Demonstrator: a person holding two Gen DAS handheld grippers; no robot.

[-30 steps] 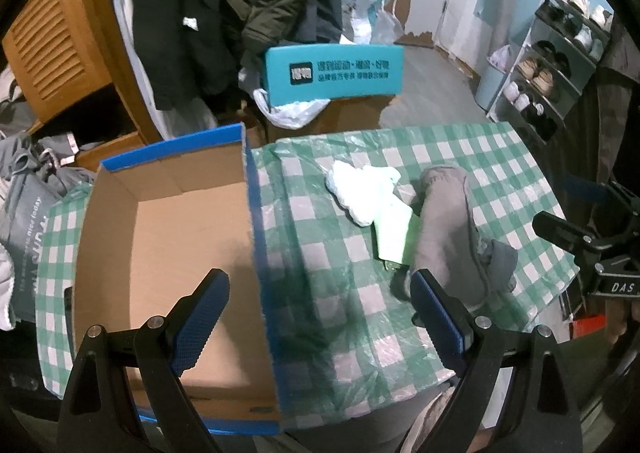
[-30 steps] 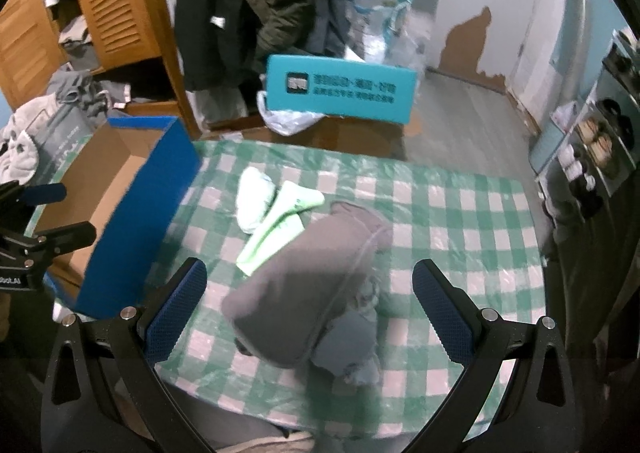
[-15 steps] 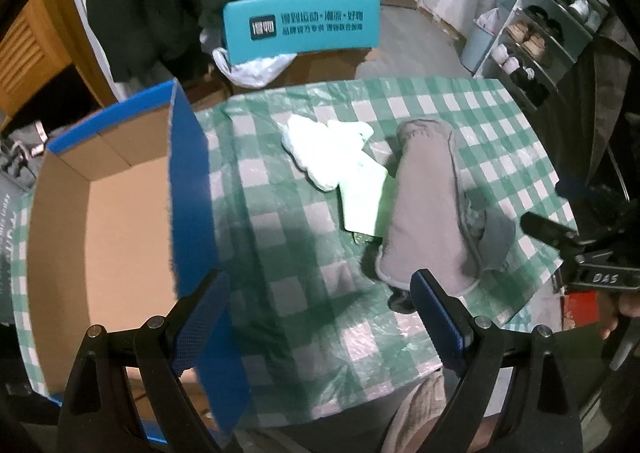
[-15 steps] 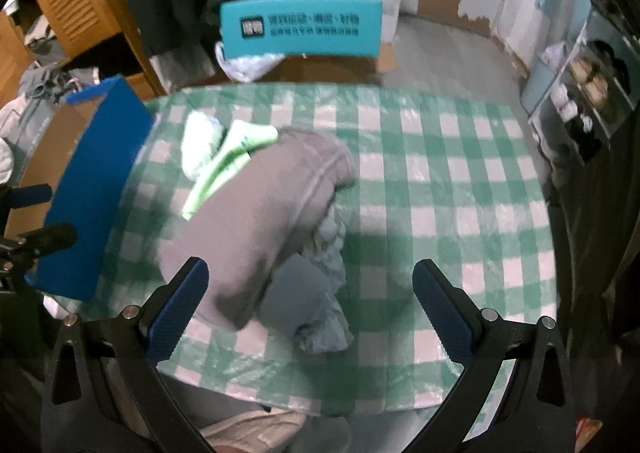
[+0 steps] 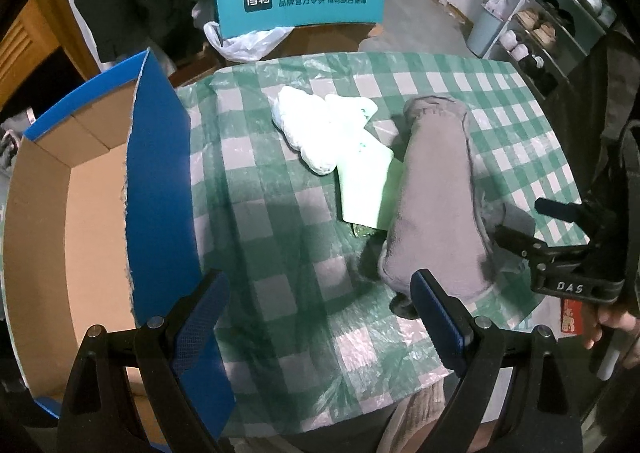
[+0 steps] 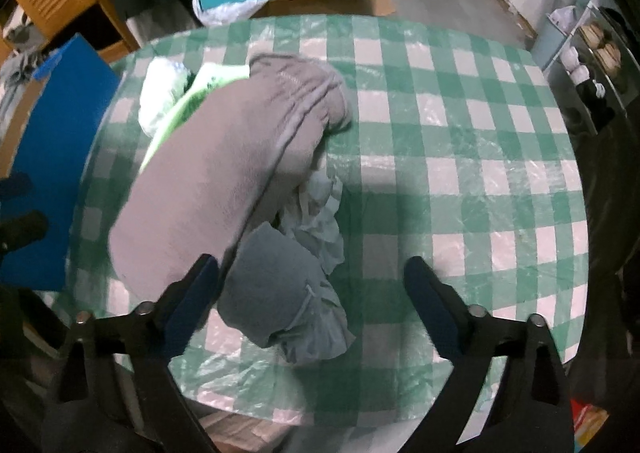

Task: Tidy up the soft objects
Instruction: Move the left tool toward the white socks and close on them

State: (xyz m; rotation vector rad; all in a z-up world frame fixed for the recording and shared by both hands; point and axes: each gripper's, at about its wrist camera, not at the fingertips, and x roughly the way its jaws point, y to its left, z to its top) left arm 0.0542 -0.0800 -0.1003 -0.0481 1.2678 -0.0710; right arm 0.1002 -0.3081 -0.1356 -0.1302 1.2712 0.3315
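Green packet [image 5: 366, 189] half under grey roll [image 5: 434, 205], contents perhaps unreadable

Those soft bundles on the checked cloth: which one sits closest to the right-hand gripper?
The small blue-grey rolled cloth, lying between the open fingers of the right gripper. The long grey roll lies beside it, and the white bundle and pale green piece lie beyond.

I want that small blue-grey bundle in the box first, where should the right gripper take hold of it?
Grip the blue-grey bundle across its rolled middle, coming straight down from above. It lies free at the near table edge beside the big grey roll, already between the open right gripper fingers, which have just been closing. Avoid its loose crumpled end.
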